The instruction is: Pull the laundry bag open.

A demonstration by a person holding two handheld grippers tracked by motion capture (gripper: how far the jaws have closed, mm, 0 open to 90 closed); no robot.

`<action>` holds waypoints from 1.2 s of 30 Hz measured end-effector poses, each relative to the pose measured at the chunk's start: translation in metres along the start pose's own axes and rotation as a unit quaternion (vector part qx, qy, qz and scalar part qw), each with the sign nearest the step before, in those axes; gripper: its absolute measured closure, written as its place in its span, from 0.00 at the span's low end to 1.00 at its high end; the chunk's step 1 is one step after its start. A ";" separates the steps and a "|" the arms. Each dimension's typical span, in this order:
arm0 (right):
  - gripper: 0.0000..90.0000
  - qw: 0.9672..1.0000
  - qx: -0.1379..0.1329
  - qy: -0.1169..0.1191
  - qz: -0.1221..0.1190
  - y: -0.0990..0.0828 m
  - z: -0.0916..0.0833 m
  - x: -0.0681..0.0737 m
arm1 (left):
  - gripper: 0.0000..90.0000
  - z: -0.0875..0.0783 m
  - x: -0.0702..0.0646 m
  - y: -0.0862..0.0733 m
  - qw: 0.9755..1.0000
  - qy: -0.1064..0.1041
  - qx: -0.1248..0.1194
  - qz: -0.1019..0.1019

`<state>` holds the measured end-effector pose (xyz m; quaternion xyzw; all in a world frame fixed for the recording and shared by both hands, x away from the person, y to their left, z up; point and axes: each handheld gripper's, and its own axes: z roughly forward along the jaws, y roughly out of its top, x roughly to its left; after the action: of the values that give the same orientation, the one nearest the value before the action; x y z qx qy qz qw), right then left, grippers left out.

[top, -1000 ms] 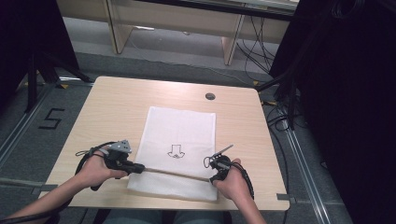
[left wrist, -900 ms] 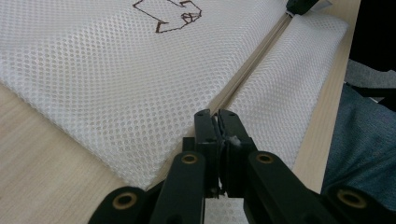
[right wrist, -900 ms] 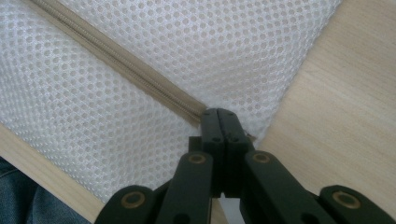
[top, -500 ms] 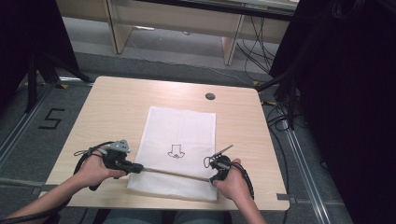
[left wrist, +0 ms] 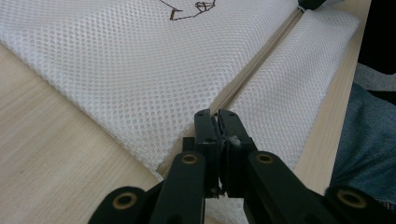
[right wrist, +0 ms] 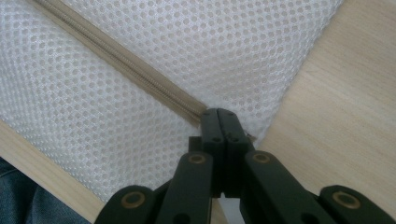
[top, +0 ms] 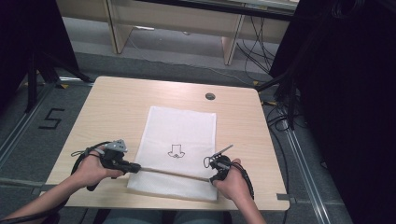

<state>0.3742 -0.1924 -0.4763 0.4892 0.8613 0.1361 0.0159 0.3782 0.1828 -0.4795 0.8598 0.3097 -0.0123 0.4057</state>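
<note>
Both grippers are clamped down rn: left gripper [left wrist: 215, 122] has its jaws pinched together on the zipper [left wrist: 254, 67] end at the near-left corner of the white mesh bag [top: 182, 140], looks like a bit of pale tab caught between them, and the right gripper [right wrist: 220, 116] is closed the same way at the far end of that zipper line, right by the bag's other corner. From the high view the left gripper [top: 122, 161] and right gripper [top: 217, 165] sit at opposite ends of the strip w/ the zip running taut-ish between them, bag lying flat mid-table [top: 116, 107], nearer the person's edge. What could go wrong imo: if one side only has fabric instead of the pull, sliding will just drag the whole bag across the smooth wood bc nothing else pins it down. Also mesh is snaggy stuff, so a jaw corner could catch a hole and tear or bunch it, and pulling at an angle could jam the slider on the tape. Can't tell which end actually has the slider tbh. Materials: bag is soft honeycomb mesh, thin, floppy, rectangular, w/ a small dark line drawing [top: 176, 150] stitched or printed on top; zip tape is beige, woven, narrow; table is pale wood-grain laminate, slick, w/ a round cable grommet [top: 210, 96] at the far side.
</note>
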 end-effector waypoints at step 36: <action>1.00 1.000 0.008 0.000 0.017 0.001 -0.001 0.002 | 0.97 -0.009 0.009 -0.012 1.000 0.009 0.002 -0.015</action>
<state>0.3742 -0.1905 -0.4748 0.5035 0.8542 0.1296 0.0093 0.3771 0.1995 -0.4842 0.8560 0.3264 -0.0109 0.4008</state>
